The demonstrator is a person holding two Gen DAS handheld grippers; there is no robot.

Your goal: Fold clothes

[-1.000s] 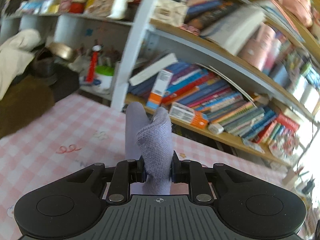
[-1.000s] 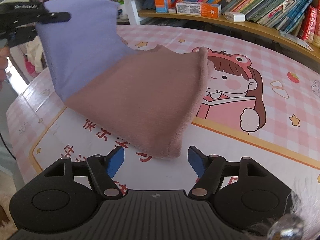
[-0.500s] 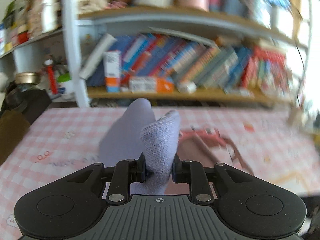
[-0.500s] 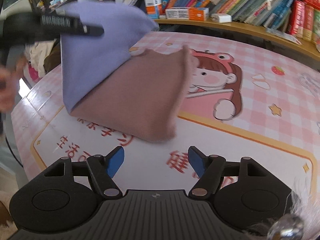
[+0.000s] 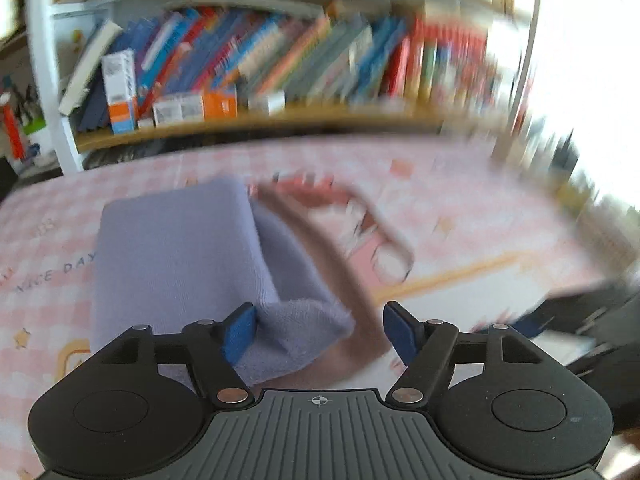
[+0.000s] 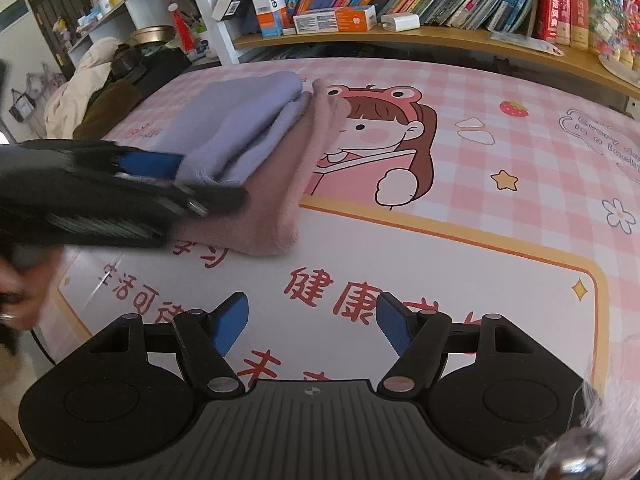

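A folded garment, lilac (image 6: 240, 120) on top and mauve (image 6: 280, 184) underneath, lies flat on the pink cartoon tablecloth (image 6: 500, 152). In the left wrist view the lilac layer (image 5: 172, 248) fills the lower left and its near corner sits between the fingers. My left gripper (image 5: 320, 332) is open, with the left pad (image 5: 240, 332) touching that corner and nothing clamped. From the right wrist view the left gripper (image 6: 200, 178) shows blurred at the garment's near left edge. My right gripper (image 6: 312, 326) is open and empty, short of the garment, over the printed red characters.
A bookshelf (image 6: 400, 36) full of books runs along the table's far side. Clothes and bags (image 6: 92, 92) are piled off the table's left end. A person's hand (image 6: 20, 292) shows at the left edge. The left wrist view is motion-blurred.
The left gripper brought the hanging garment down onto the table and opened, letting go of the lilac fold. The right gripper stayed open and empty.
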